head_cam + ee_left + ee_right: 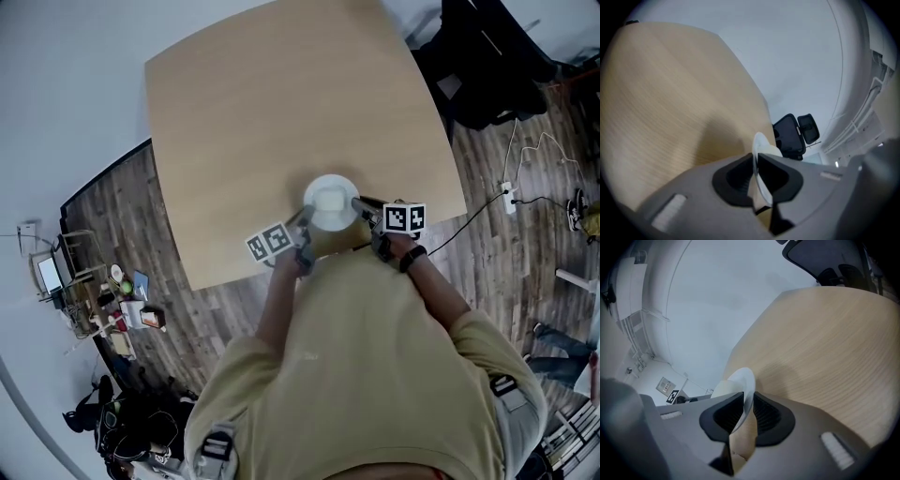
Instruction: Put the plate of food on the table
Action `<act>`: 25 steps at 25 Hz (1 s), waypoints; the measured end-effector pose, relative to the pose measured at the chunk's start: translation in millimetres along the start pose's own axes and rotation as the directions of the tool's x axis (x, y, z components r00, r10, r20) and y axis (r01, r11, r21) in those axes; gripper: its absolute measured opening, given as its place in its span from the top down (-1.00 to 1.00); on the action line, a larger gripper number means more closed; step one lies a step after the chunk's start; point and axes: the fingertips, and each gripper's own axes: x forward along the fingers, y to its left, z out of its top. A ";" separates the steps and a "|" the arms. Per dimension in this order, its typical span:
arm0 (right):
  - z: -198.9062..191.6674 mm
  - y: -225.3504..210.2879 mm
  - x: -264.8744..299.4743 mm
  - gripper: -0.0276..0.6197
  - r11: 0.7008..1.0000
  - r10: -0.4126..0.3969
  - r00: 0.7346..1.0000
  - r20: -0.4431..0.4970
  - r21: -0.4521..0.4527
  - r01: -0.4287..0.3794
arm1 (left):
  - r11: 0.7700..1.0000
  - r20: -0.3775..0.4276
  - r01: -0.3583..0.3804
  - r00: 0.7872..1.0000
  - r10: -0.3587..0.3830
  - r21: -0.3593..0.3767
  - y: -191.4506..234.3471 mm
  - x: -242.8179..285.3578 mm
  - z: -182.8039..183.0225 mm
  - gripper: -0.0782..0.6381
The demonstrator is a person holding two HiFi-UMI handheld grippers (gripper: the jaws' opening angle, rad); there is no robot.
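The plate [330, 181] was out over the counter [281, 112], down at the 6 o'clock edge, right in front of the person. A pale heap of food [330, 200] sat in its middle. This looked like the set-down itself. The carry seemed done and the plate hung low over the wood, casting a soft shadow. Whether its base was touching the counter, no view could settle.

The left gripper [755, 155] had the rim at about 8 o'clock on the plate. Its jaws were drawn nearly together, with the thin white edge pinched between the dark pads. The right gripper [748, 394] took the opposite side at about 3 o'clock. Its jaws stood a little wider but were likewise clamped on the rim, which ran straight through the gap. Both held nothing but the plate.

Next up, by my read, was a level lowering until the base sat flat, both sides together so the food didn't slide. Then both grippers would need to spread and back off sideways, left toward 9 o'clock and right toward 3. The plate sat close to the near edge, so a nudge toward 12 o'clock before release could be wise.
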 end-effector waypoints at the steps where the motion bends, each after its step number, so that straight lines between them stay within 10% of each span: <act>1: 6.5 -6.1 0.4 0.73 1.000 -0.003 1.000 0.004 0.016 0.003 | 1.000 -0.013 0.002 1.000 -0.002 0.001 -0.8 9.3 3.3 0.70; 10: 57.5 -55.9 0.4 0.75 0.995 -0.078 0.996 0.042 0.061 0.075 | 0.986 -0.139 -0.095 0.984 0.114 0.137 3.1 85.0 13.0 0.62; 25: 82.7 -96.9 33.6 0.76 0.979 -0.204 0.979 -0.001 -0.013 0.204 | 0.930 -0.117 -0.256 0.949 0.294 0.262 31.6 131.4 34.1 0.58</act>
